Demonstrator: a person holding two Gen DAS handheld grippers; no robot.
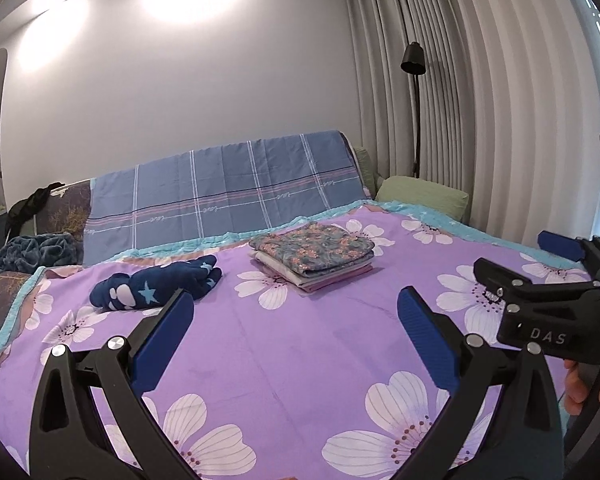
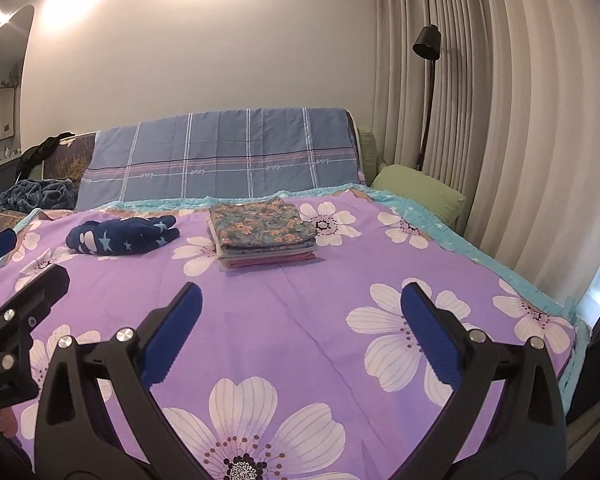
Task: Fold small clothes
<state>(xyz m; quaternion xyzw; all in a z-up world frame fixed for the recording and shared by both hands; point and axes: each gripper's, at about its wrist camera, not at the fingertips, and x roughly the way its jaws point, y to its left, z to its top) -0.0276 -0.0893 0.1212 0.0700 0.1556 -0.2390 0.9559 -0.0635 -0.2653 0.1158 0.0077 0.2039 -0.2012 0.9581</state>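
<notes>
While both grippers gape, navy garment [image 1: 156, 286] beside folded stack [image 1: 314, 254].

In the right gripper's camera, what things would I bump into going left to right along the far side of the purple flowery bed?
Rumpled dark blue fleece blanket → crumpled navy garment with pale stars → neat stack of folded cloths topped by a floral one → green pillow → black floor lamp.

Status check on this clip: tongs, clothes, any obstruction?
Left tongs open, empty. Right tongs open, empty. Navy star garment crumpled, unfolded, left of the folded stack. Purple bedspread between tongs and clothes bare.
</notes>
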